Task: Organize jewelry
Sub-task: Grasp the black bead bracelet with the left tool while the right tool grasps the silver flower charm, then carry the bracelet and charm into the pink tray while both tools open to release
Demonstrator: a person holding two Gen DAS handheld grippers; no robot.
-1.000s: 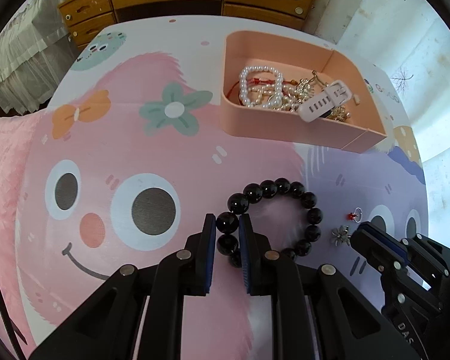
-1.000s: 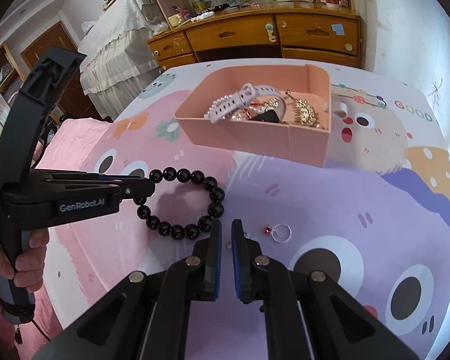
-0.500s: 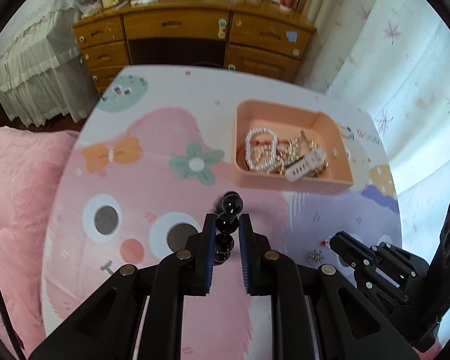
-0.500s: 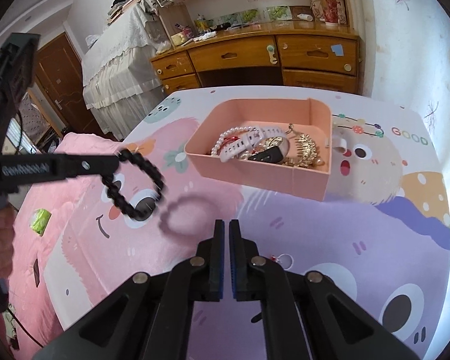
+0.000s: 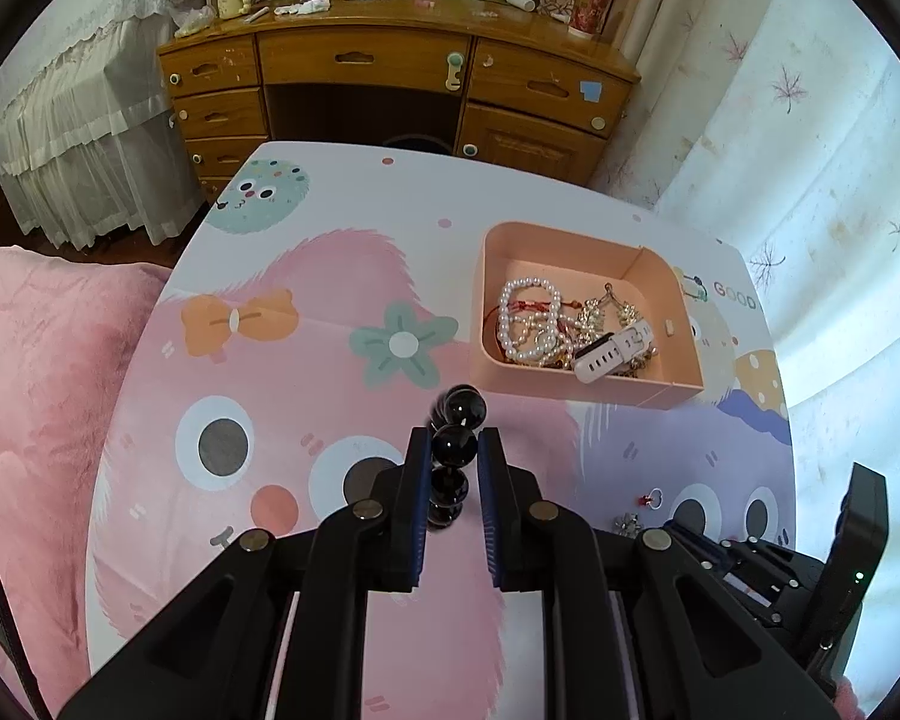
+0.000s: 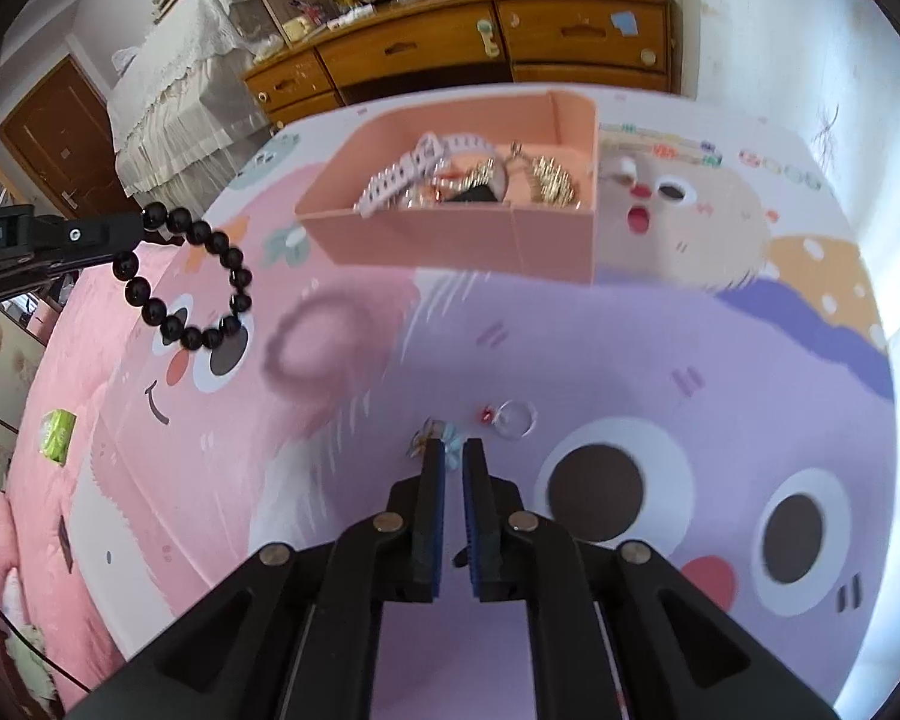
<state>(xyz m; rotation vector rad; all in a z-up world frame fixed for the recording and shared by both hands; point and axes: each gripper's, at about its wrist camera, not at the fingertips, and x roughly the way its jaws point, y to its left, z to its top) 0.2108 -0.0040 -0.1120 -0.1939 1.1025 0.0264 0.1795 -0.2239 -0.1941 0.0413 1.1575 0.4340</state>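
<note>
My left gripper [image 5: 455,450] is shut on a black bead bracelet [image 5: 453,449], held up off the cartoon-print table. In the right wrist view the bracelet [image 6: 186,282] hangs as a loop from the left gripper [image 6: 138,225], its shadow on the pink print. A pink box [image 5: 594,387] with pearls, a white strap and gold pieces stands at the far right. My right gripper [image 6: 453,450] is low over the purple print, jaws opening by a slit. A small flower charm [image 6: 444,439] lies right at its tips. A red-stone ring [image 6: 516,417] lies just beyond.
A wooden desk with drawers [image 5: 390,66] stands past the table's far edge. A pink blanket [image 5: 42,360] lies left of the table, a lace-covered bed [image 5: 60,120] beyond it. A green packet [image 6: 57,435] lies on the blanket. White curtains [image 5: 810,180] hang on the right.
The left gripper lifted the bracelet off the table, and it now dangles in the air. The right gripper rose, then dropped close to the charm and ring.
</note>
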